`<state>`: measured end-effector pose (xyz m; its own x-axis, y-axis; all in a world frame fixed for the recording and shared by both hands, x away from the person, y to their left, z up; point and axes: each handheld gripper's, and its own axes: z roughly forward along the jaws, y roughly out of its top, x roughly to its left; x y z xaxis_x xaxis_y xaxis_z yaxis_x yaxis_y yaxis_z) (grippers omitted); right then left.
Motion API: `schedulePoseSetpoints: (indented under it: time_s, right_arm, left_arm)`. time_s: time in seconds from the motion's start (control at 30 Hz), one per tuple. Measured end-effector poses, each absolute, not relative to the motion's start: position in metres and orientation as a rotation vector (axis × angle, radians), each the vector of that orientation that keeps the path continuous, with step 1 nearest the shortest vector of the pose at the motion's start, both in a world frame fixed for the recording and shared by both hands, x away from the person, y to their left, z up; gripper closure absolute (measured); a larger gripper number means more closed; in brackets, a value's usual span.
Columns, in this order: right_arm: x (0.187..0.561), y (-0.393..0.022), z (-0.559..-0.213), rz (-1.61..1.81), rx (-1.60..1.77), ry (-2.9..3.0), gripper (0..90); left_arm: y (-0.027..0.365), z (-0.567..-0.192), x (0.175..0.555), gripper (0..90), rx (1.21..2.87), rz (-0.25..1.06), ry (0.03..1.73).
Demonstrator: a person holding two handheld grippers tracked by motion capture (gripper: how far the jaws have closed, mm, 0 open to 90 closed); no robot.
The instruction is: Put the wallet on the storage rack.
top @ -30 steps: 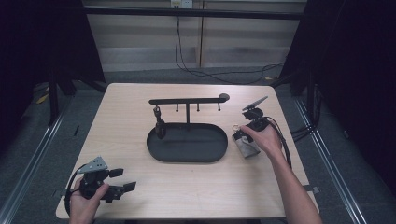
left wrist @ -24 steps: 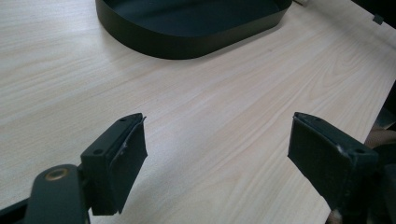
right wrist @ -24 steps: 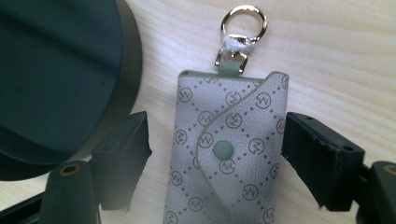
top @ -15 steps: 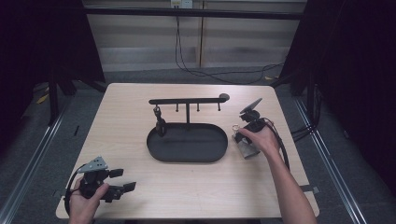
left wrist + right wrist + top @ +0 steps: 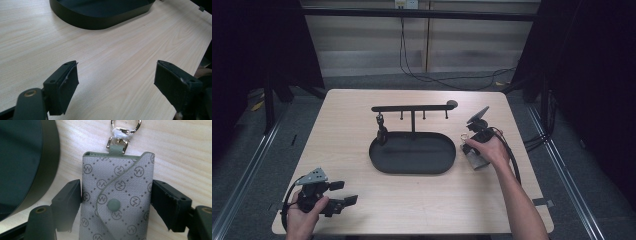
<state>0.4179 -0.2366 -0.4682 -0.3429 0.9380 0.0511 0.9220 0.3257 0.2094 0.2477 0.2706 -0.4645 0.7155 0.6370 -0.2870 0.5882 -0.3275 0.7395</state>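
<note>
While the right gripper point(image 5: 116, 202) has its jaws, just reopening slightly, around a grey pouch point(image 5: 116, 195) right of the tray point(image 5: 412, 152); left gripper point(image 5: 116, 85) near, wide, empty.

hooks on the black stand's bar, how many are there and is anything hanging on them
4 hooks under the bar: the leftmost carries a small dark item hanging over the tray; the other three look bare. Small ones may go unseen.

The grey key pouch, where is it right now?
The grey key pouch lies on the table just right of the black oval tray, between the right tongs, clasp pointing away.
</note>
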Motion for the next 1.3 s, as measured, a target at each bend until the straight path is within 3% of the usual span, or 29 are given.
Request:
schedulePoseSetpoints:
  time_s: [0.77,1.3]
  right_arm:
    - [0.4232,-0.2321,-0.4765,0.24,1.785,2.503,25.7]
    - [0.4212,-0.2341,-0.4707,0.254,1.855,2.498,31.9]
  left_arm:
    - [0.2705,-0.4657,0.2494,19.1,2.032,0.046,0.941]
    - [0.2715,-0.4658,0.2498,19.1,2.025,0.049,0.954]
